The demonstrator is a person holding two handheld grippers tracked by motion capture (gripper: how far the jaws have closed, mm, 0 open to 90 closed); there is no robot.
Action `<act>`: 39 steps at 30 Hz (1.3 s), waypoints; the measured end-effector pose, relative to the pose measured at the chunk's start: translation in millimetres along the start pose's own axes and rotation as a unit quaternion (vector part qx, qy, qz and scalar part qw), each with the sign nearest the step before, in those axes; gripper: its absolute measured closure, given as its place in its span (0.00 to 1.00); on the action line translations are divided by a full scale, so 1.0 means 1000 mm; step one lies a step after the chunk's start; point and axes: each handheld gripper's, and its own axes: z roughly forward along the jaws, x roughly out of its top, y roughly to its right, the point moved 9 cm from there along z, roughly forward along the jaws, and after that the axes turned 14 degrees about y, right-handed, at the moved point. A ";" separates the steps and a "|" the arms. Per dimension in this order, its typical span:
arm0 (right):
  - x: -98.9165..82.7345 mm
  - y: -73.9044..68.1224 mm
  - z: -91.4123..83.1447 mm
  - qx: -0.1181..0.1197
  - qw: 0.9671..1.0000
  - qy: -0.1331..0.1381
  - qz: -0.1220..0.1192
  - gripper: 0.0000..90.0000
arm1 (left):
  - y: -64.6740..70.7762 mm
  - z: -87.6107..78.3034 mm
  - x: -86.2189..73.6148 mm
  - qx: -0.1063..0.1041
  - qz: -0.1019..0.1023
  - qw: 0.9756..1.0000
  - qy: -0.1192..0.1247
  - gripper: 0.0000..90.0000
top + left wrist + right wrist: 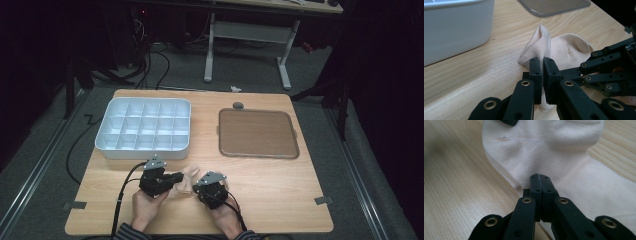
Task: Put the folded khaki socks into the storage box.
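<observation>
Both pairs of jaws are clamped on the sock (564, 50): the left gripper (542, 65) pinches a raised fold of its ribbed cuff between its pads, and the right gripper (541, 182) is closed tight on the fabric at the sock's edge, with cloth spreading out ahead of it. In the high view the left gripper (176, 177) and right gripper (199, 184) sit close together at the near middle of the table (280, 190), the sock (186, 181) lying between them, well short of the white tray (145, 127) and the brown lid (257, 134). The step in hand looks like folding or shaping the sock with a two-point hold. The next move probably calls for both hands to travel together so the cloth neither stretches nor slips from the pads. The sock is pale cream, short, soft and limp, its cuff standing up in a peak while the rest lies flat on the wood.
</observation>
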 end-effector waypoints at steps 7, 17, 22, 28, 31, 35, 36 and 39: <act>0.001 -0.003 0.002 0.006 1.000 -0.001 -0.001 1.00 | 0.003 -0.001 0.005 -0.004 0.003 1.000 0.006 0.96; 0.005 -0.012 0.009 0.018 1.000 -0.005 -0.013 1.00 | 0.004 -0.003 0.007 -0.008 0.001 1.000 0.013 0.97; 0.006 -0.015 0.010 0.024 1.000 -0.006 -0.011 1.00 | 0.008 -0.003 0.008 -0.015 -0.002 1.000 0.016 0.96; 0.007 -0.019 0.013 0.033 0.999 -0.007 -0.015 1.00 | 0.012 0.000 0.007 -0.023 0.003 1.000 0.011 0.97; 0.008 -0.020 0.014 0.034 0.999 -0.004 -0.016 1.00 | 0.014 0.003 0.006 -0.024 0.008 1.000 0.007 0.96; 0.008 -0.019 0.013 0.039 0.999 -0.004 -0.009 0.96 | 0.013 0.003 0.006 -0.018 0.010 1.000 0.003 0.97; 0.008 -0.019 0.013 0.040 0.999 -0.003 -0.009 0.94 | 0.012 0.003 0.006 -0.017 0.011 1.000 0.003 0.97; 0.012 -0.018 0.007 0.031 0.999 0.001 -0.009 0.90 | 0.010 0.001 0.007 -0.013 0.014 1.000 0.004 0.97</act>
